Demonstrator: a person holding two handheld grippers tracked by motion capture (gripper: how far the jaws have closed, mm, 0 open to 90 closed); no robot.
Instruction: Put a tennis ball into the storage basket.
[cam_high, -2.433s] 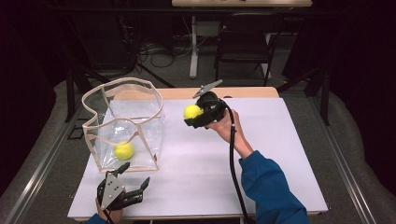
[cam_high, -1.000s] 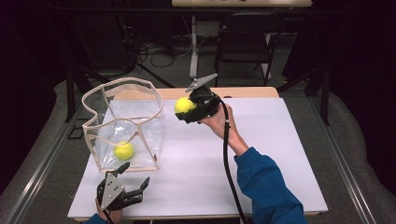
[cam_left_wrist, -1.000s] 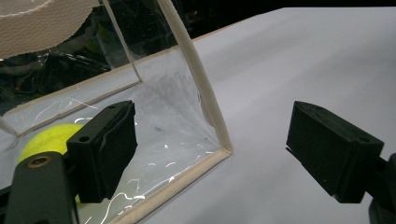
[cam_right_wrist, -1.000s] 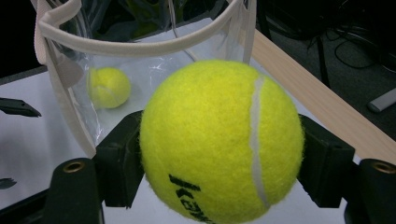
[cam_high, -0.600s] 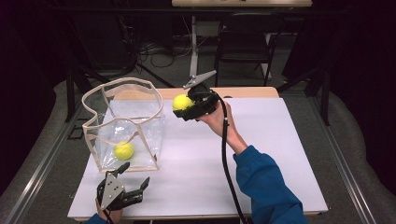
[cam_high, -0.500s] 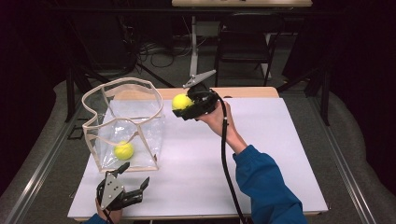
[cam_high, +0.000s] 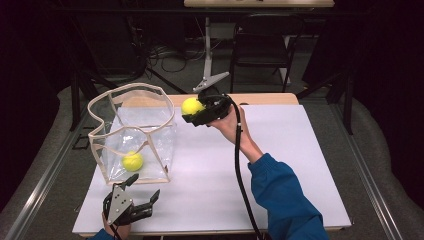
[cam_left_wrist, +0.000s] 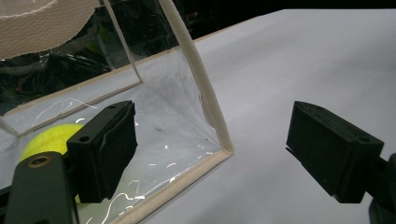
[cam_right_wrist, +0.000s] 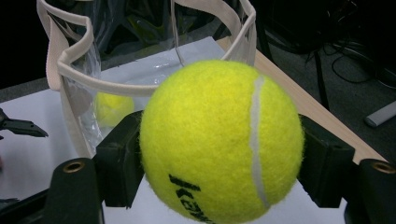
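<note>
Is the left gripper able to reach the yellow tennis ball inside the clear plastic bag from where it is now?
Probably not directly: the left gripper sits low beside the clear plastic bag, whose wall stands between its open jaws and the yellow tennis ball. It would need to rise over the rim.

A dim lab or recording studio, not a home. A white-topped surface (cam_high: 300, 165) stands on grey floor, ringed by black curtains (cam_high: 385, 60). Behind it are a dark folding chair (cam_high: 262, 47), loose cables (cam_high: 167, 50) on the floor and metal stand legs (cam_high: 75, 95).
</note>
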